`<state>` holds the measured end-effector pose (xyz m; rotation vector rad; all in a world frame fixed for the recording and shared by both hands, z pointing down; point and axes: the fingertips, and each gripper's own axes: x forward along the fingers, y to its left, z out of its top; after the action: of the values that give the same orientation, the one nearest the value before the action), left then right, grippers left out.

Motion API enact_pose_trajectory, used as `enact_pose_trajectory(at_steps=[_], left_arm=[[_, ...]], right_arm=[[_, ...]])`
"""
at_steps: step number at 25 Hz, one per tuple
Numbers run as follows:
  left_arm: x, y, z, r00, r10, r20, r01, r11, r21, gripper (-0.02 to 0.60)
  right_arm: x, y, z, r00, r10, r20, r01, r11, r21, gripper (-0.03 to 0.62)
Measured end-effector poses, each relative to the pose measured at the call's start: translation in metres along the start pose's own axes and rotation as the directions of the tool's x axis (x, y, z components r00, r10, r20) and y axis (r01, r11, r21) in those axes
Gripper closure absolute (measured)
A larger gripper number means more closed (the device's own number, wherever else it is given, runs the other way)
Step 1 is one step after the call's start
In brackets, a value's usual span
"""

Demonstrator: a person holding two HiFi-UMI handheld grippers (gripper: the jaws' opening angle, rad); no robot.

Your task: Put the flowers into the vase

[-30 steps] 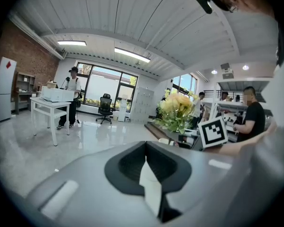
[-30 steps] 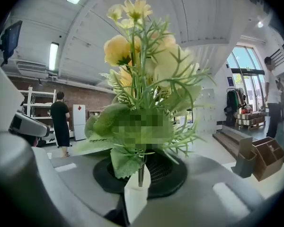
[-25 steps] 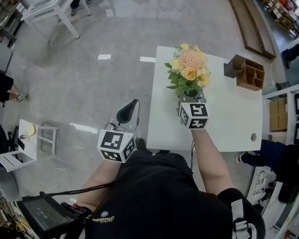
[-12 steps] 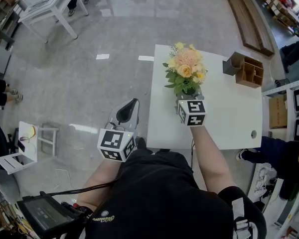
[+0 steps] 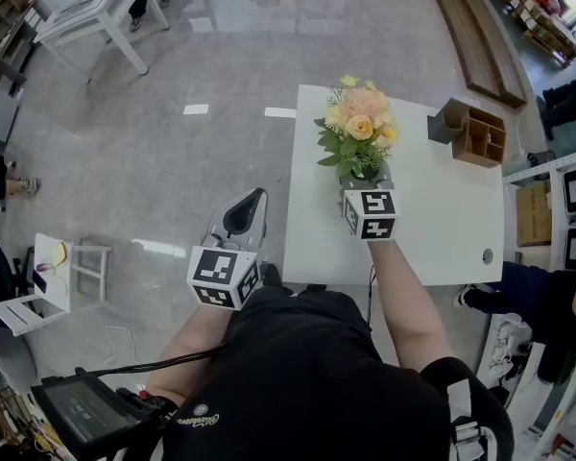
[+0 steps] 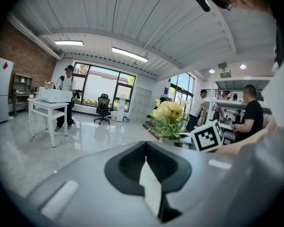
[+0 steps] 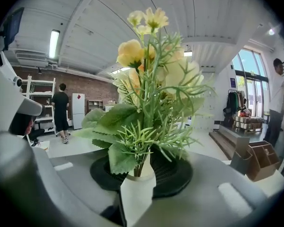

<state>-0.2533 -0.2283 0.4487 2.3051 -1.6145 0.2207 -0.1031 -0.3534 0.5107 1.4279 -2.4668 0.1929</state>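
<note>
A bouquet of yellow and peach flowers [image 5: 358,128] with green leaves stands in a small white vase [image 7: 137,193] on the white table [image 5: 442,219]. In the head view the blooms hide most of the vase. My right gripper [image 5: 368,188] sits right behind the vase, which stands in the gap between its jaws. Those jaws have just been opening, and a dark slit shows beside the vase, so the pads are off it. My left gripper [image 5: 259,198] hangs over the floor left of the table, shut and holding nothing. The flowers [image 6: 168,117] also show in the left gripper view.
A wooden desk organiser [image 5: 480,134] and a dark box [image 5: 448,128] stand at the table's far right corner. A cable hole [image 5: 488,257] is near its right front edge. Another white table [image 5: 86,8] stands far left. People [image 6: 248,117] stand around the room.
The bouquet looks slightly more upright and a touch farther from me. The right gripper stays behind the vase. The left gripper has not moved.
</note>
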Motion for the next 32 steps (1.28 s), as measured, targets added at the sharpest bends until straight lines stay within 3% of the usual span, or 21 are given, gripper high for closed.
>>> enact_pose_trajectory(at_steps=[14,32], left_arm=[[-0.004,-0.001,-0.001,1.000,-0.008,0.008,0.008,1.000,-0.003,0.575],[-0.010,-0.004,0.001,0.999,-0.020,0.028,0.020,1.000,0.000,0.575]], right_arm=[[-0.005,0.005,-0.001,1.000,0.007,-0.012,-0.007,1.000,-0.008,0.416],[-0.012,0.008,-0.004,0.999,0.005,-0.042,-0.005,1.000,-0.002,0.370]])
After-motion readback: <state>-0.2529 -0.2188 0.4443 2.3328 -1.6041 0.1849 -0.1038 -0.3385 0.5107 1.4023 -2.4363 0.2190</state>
